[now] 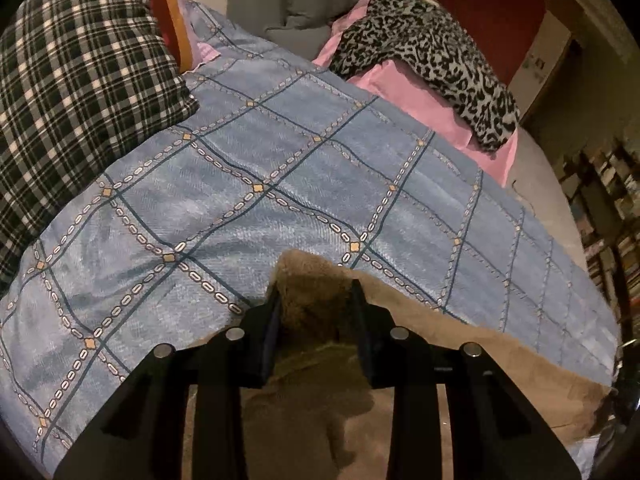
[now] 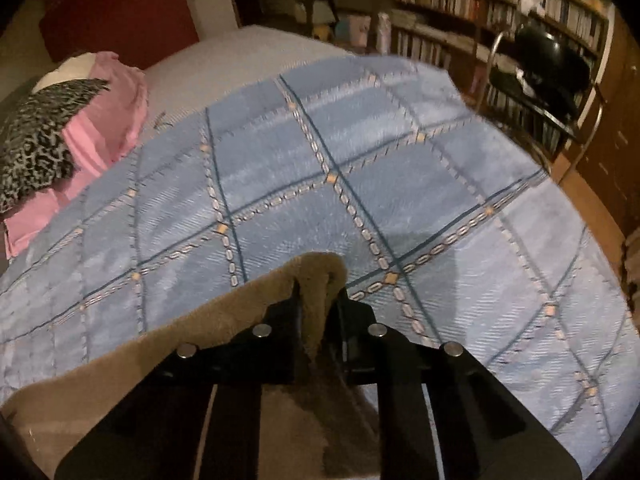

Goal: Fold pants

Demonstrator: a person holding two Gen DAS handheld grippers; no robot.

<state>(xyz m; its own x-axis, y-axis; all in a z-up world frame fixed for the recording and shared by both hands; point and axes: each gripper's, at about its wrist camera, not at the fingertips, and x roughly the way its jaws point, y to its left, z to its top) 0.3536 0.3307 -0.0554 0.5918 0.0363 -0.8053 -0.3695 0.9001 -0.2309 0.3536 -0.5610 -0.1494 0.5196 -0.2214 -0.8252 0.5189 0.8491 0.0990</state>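
Pants (image 1: pixel 460 364) of fuzzy tan cloth lie at the near edge of a blue patterned bedspread (image 1: pixel 248 168), and both grippers grip them. In the left wrist view the left gripper (image 1: pixel 316 300) has its two black fingers closed on a raised bunch of the tan fabric, which peaks just beyond the tips; the rest of the garment spreads away to the right. In the right wrist view the right gripper (image 2: pixel 318 294) is clamped tight on a narrow fold of the pants (image 2: pixel 160 344), with the cloth trailing off to the near left.

Around them, the spread beyond the held fabric is bare. At the far left of the left view sits a dark plaid pillow (image 1: pixel 76 80), with an orange-rimmed item just behind it. Farther off, a leopard-print cloth (image 1: pixel 432 56) drapes over a pink pillow (image 1: pixel 404 92); the same pair shows at the far left of the right view. Past the bed's far right corner stand a black chair (image 2: pixel 548 76) with a metal frame and bookshelves (image 2: pixel 480 4) full of books.
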